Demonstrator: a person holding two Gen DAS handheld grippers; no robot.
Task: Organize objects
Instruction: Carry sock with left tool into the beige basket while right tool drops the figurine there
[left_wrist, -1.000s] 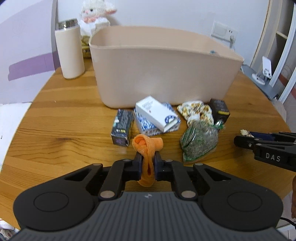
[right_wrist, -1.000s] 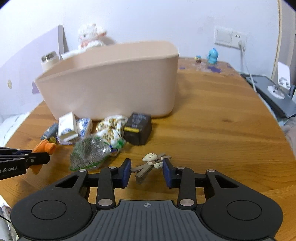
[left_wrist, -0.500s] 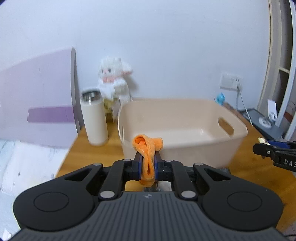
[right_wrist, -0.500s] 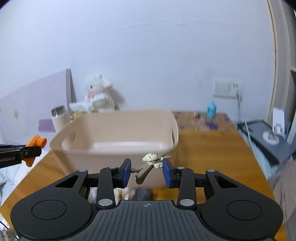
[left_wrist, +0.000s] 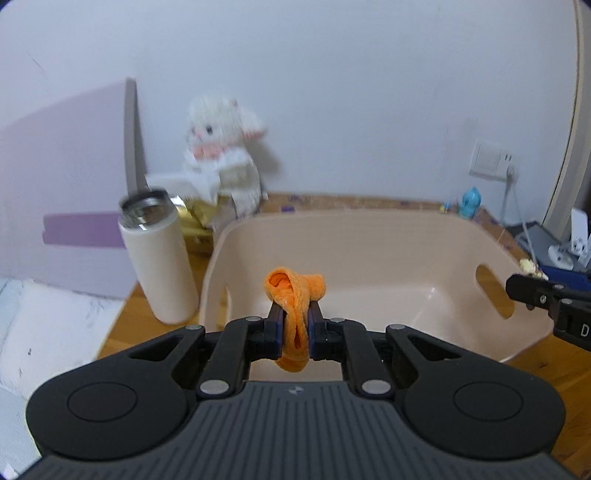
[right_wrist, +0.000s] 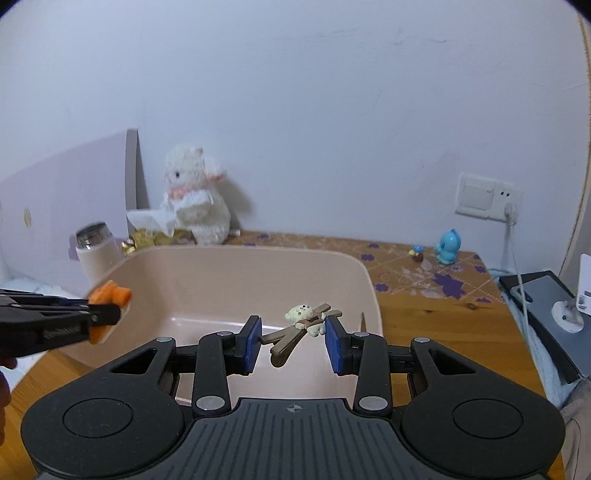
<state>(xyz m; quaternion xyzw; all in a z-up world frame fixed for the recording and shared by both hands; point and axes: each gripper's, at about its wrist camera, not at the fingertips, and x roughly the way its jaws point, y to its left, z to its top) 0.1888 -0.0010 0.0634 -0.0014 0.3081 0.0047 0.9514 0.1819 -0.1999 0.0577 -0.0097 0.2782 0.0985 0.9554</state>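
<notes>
A beige plastic bin (left_wrist: 369, 236) stands on the wooden table, its inside bare in both views; it also shows in the right wrist view (right_wrist: 236, 266). My left gripper (left_wrist: 295, 325) is shut on an orange cloth scrunchie (left_wrist: 293, 291) and holds it over the bin's near left rim. My right gripper (right_wrist: 293, 341) is shut on a brown hair clip with a small cream bear (right_wrist: 301, 323) and holds it above the bin's near right side. Each gripper shows in the other's view: the right one in the left wrist view (left_wrist: 532, 291) and the left one in the right wrist view (right_wrist: 107, 314).
A white thermos (left_wrist: 157, 258) stands left of the bin. A white plush lamb (right_wrist: 195, 199) with tissues and gold packets sits behind it by the wall. A blue toy figure (right_wrist: 448, 247) and a wall socket (right_wrist: 484, 197) are at the back right. A grey device (right_wrist: 543, 306) lies at the right.
Both grippers have risen from the table with their objects and moved forward over the bin. The small items on the table in front of the bin have dropped out of view.
</notes>
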